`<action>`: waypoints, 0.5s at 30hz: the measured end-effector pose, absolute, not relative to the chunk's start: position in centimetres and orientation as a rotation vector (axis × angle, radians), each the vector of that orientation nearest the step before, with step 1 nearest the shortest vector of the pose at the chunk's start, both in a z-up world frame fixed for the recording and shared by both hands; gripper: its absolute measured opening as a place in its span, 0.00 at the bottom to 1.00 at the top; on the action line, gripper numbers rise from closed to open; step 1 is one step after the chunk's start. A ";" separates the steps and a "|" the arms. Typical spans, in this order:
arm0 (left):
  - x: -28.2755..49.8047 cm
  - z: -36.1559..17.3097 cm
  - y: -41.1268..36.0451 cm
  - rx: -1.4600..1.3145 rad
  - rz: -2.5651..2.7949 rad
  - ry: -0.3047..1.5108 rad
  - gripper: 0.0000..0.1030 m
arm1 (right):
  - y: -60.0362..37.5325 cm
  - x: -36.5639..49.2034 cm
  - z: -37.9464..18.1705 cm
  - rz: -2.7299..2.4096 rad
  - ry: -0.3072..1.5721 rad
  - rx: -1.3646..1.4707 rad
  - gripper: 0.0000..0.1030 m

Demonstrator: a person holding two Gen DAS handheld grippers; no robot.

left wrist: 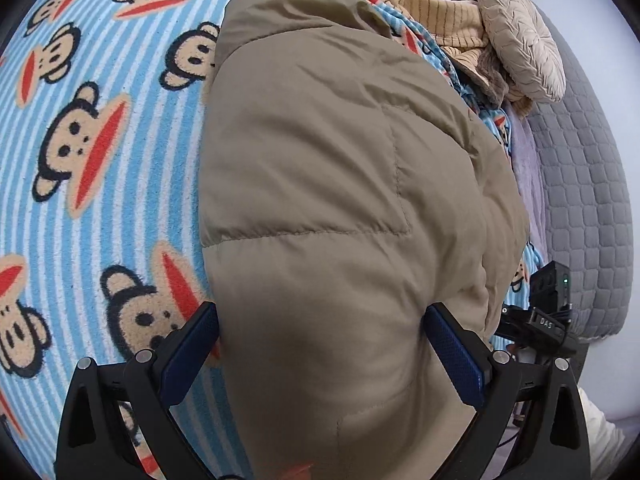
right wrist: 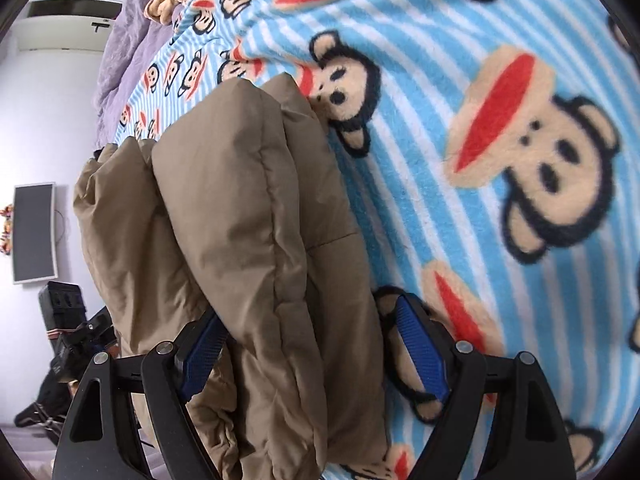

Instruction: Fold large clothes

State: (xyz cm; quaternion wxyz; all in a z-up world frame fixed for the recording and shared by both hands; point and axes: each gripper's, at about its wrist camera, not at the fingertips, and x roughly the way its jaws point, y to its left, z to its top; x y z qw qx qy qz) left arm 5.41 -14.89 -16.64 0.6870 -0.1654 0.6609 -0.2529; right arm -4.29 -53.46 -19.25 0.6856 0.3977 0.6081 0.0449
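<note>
Left wrist view: left hand-held gripper (left wrist: 322, 354) spread wide, straddling the near end of the tan padded jacket (left wrist: 340, 184); the quilted, puffy jacket's long axis runs toward 12 o'clock over the fleece monkey-print blanket (left wrist: 92, 140).

Right wrist view: right hand-held gripper (right wrist: 316, 354) likewise released around the folded layers of the jacket (right wrist: 240, 220), the stack extending toward 11 o'clock.

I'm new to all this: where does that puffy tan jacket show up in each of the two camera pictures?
Left wrist view: the tan jacket fills the centre, running from the top down between the left gripper fingers.
Right wrist view: the tan jacket sits left of centre, seen edge-on in thick folded layers between the right gripper fingers.
Shared landmark: the monkey-print blanket under it.
</note>
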 end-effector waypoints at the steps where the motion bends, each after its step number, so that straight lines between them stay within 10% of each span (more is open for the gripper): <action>1: 5.6 -16.9 -14.8 -0.388 -0.573 1.484 0.99 | -53.4 -4.1 -19.5 0.131 1.341 0.927 0.83; 4: 6.0 -17.6 -14.7 -0.417 -0.593 1.490 0.99 | -53.4 -3.9 -19.0 0.235 1.233 1.051 0.84; 5: 6.1 -17.8 -14.7 -0.423 -0.599 1.492 0.99 | -53.4 -3.8 -18.8 0.269 1.203 1.086 1.00; 15: 7.3 -19.2 -14.4 -0.458 -0.667 1.515 0.99 | -49.9 -0.1 -19.1 0.385 1.351 0.860 1.00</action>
